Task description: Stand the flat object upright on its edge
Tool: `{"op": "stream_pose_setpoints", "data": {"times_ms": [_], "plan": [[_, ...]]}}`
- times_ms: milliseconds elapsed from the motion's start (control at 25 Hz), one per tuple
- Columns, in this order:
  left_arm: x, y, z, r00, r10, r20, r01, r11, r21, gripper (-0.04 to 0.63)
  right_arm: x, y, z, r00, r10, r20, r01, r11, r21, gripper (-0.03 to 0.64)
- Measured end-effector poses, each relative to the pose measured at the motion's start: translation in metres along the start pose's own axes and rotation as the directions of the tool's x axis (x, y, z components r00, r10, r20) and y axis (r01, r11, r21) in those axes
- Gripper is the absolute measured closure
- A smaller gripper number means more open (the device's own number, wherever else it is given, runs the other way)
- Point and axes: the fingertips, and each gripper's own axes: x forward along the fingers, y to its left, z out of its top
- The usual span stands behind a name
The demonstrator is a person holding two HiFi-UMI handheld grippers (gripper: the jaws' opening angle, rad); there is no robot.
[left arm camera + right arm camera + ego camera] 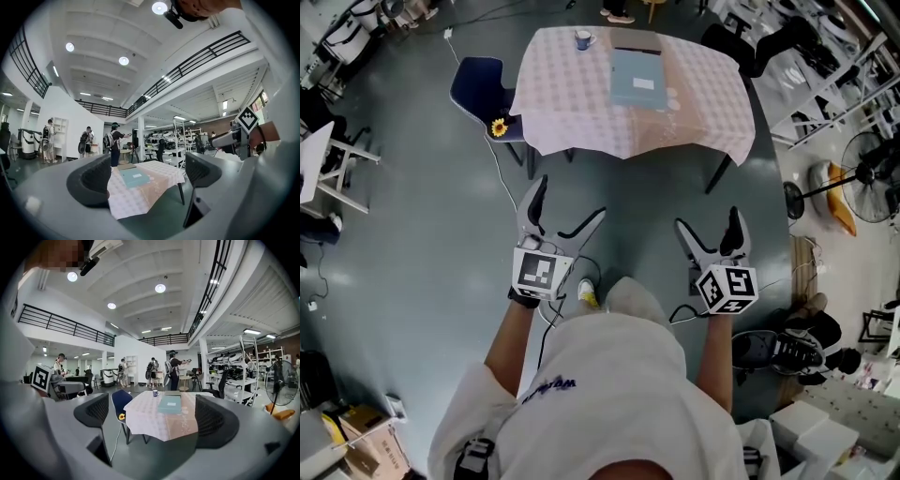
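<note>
I hold my left gripper point(567, 202) and right gripper point(708, 223) out in front of me, side by side and well apart from the counter point(572, 103). Both sets of fingers point(91, 180) stand spread wide with nothing between them; through each gap I see only the floor point(422, 234) and the counter beyond.

The flat object point(638, 80), a pale blue-grey slab with a small white label, lies flat on the counter's checked cloth, right of the middle. Just behind it lies a dark brown flat thing point(636, 41), close enough that I cannot tell whether they touch. A mug point(583, 39) stands on the far edge, to the left of both and apart from them.

Between me and the counter there is bare grey floor. A blue chair point(480, 84) is at the counter's left corner, partly under the cloth's overhang, with a sunflower point(499, 127) on its near edge. A white cable point(502, 173) runs from beside the chair down the floor towards my left gripper. A dark counter leg point(719, 173) slants out under the right near corner.

Off to the right stand a fan point(867, 173) and shelving, well away from the counter. Several people stand beyond the counter's far side, seen in the right gripper view.
</note>
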Motion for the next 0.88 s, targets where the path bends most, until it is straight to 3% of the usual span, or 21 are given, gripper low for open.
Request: {"op": "stream_pose_setpoints", "data": {"times_ms": [480,880], "plan": [[0.07,0.028,-0.012,0.999,-0.012,-0.044,0.012,1.0,-0.004,0.1,0.07,-0.029,0.002,0.999,0.03,-0.017,-0.029,0.998,0.059,0.046],[0.217,0.061,-0.015,0.997,-0.015,-0.077,0.016,1.0,0.019,0.1,0.202,-0.107,0.024,0.996,0.09,-0.021,-0.089,0.995,0.036,0.052]]}}
